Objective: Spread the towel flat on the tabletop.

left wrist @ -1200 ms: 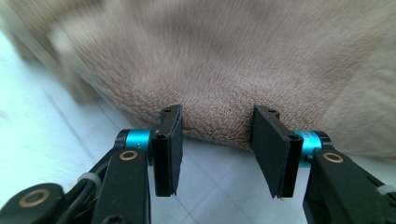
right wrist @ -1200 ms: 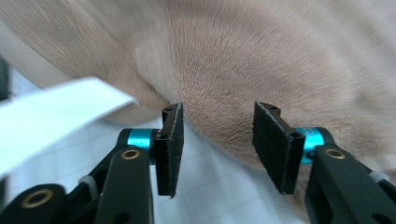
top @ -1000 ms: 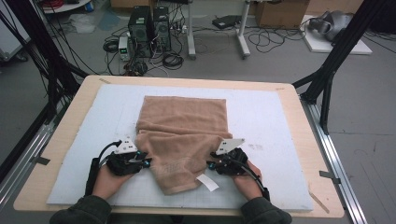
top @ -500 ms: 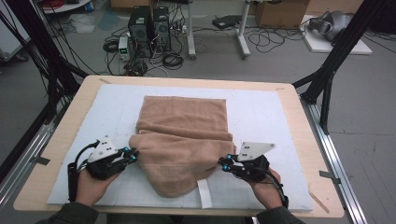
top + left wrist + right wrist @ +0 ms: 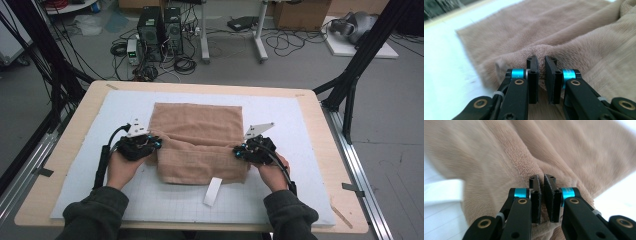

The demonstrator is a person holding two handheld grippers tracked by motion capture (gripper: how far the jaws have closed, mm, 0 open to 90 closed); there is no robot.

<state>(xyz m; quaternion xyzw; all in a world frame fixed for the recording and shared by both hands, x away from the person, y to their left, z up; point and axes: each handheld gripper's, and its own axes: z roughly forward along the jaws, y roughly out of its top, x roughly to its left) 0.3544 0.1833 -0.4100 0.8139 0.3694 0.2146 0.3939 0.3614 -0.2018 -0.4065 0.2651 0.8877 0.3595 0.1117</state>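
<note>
1. Left tongs (image 5: 156,143) are clamped on a pinch of the tan towel (image 5: 197,127) at its left edge; the left gripper view has plush bunched between the two black pads (image 5: 533,66), which have just been closing on it.
2. Right tongs (image 5: 237,151) are doing the same on the right edge. Their pads (image 5: 534,185) have also just been closing, and a ridge of pile is squeezed between them.
3. The towel sits mid-tabletop on the white gridded mat (image 5: 300,165). Its far half lies flat, while its near half is gathered up between the two hands with a fold sagging across.
4. A white label tag (image 5: 212,191) trails off the near hem onto the mat.
5. Handling call: this looks light, soft and completely limp, so it will droop wherever it isn't held and drape rather than keep any shape.
6. The pile looks thick and grippy, so slipping out of the pads seems unlikely, though a shallow pinch could pull free.
7. Best hold is at the edges or corners, one per side and level with each other, as here. That should keep the fold line straight.
8. A hold nearer the middle would likely just bunch it.
</note>
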